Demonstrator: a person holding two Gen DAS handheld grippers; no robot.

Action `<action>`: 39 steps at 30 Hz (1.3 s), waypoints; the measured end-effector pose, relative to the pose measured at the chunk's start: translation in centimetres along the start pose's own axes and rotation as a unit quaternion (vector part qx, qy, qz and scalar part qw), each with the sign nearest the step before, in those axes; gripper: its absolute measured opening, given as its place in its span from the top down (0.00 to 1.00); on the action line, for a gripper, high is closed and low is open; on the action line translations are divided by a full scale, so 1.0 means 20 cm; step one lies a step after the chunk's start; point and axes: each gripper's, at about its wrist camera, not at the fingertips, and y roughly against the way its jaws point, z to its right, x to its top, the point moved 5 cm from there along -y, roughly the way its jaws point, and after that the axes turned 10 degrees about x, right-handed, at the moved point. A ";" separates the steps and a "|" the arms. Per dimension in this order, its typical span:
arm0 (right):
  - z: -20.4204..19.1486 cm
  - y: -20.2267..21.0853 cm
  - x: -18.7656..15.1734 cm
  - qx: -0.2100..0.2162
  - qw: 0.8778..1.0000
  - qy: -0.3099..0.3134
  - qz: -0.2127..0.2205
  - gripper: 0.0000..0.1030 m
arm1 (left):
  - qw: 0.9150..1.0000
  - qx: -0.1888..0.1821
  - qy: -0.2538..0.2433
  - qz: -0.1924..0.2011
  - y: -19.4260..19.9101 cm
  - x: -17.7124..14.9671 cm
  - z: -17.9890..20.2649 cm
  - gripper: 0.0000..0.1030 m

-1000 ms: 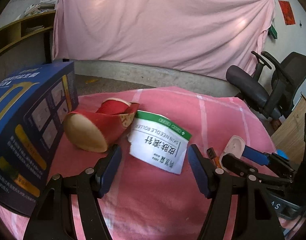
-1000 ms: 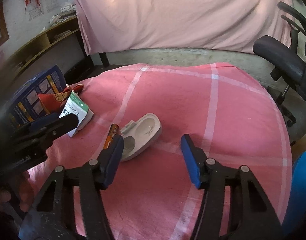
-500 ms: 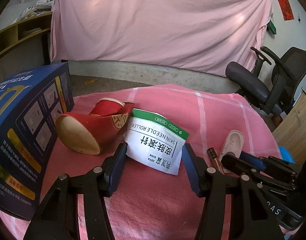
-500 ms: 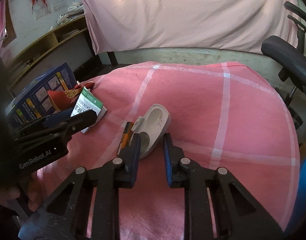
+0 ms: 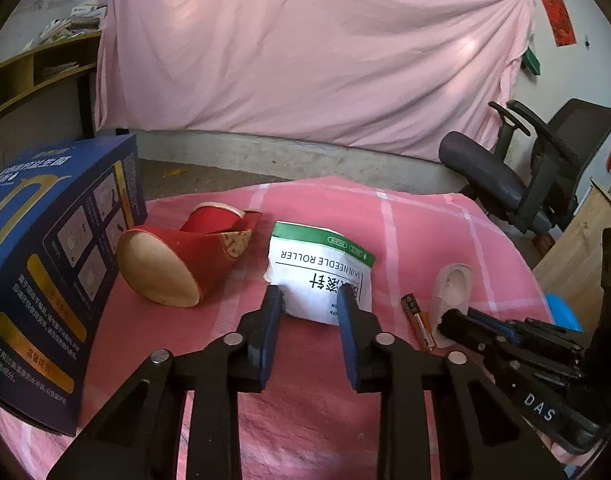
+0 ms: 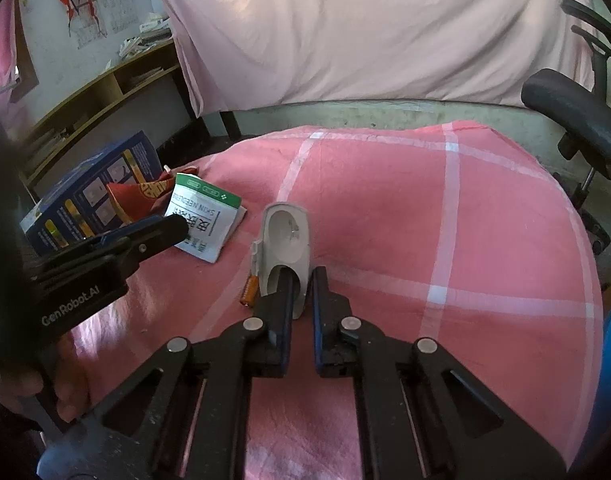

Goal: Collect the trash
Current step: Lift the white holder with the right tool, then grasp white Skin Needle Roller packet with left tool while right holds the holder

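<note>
Left wrist – left claw (image 5: 307, 294) tilted down, closing on packet (image 5: 319, 276), right claw (image 6: 301, 280) seemingly gripping shell (image 6: 286, 242).

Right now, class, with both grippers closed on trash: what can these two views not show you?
- Pouch: lower print, left view, covered by the left gripper.
- Battery: far end, right view, behind the white shell.
- Blue box: left side cut off by the frame edge, left view.
- Shell's near end, right view: partly covered by the right gripper.
- Any bin: in neither view.
</note>
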 end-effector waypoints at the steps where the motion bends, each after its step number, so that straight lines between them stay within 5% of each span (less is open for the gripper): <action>1: 0.00 0.02 0.00 -0.001 1.000 -0.003 0.007 0.68 | 1.000 -0.002 -0.004 0.000 0.00 0.00 0.01 0.80; 5: 0.03 0.09 0.00 -0.003 0.999 -0.018 0.036 0.68 | 1.000 -0.003 -0.018 -0.005 -0.01 -0.01 0.04 0.81; 6: 0.03 0.11 0.00 -0.004 0.999 -0.022 0.042 0.68 | 1.000 -0.004 -0.020 -0.008 -0.02 -0.01 0.04 0.99; 13: 0.07 0.17 -0.03 -0.002 0.998 -0.040 0.054 0.68 | 0.999 -0.005 -0.029 -0.018 -0.01 -0.03 0.08 0.99; 17: 0.08 0.19 -0.03 -0.004 0.998 -0.043 0.056 0.68 | 1.000 -0.010 -0.021 -0.020 0.00 -0.03 0.07 0.83; 19: 0.08 0.19 -0.03 -0.004 0.997 -0.046 0.057 0.68 | 1.000 -0.011 -0.015 -0.007 0.02 -0.01 0.07 0.51; 20: 0.09 0.19 -0.03 -0.004 0.997 -0.049 0.057 0.68 | 1.000 -0.013 -0.006 0.005 0.03 0.01 0.07 0.47; 39: 0.15 0.16 -0.05 -0.002 0.997 -0.072 0.038 0.68 | 0.998 0.023 -0.041 -0.048 -0.21 0.12 0.18 0.46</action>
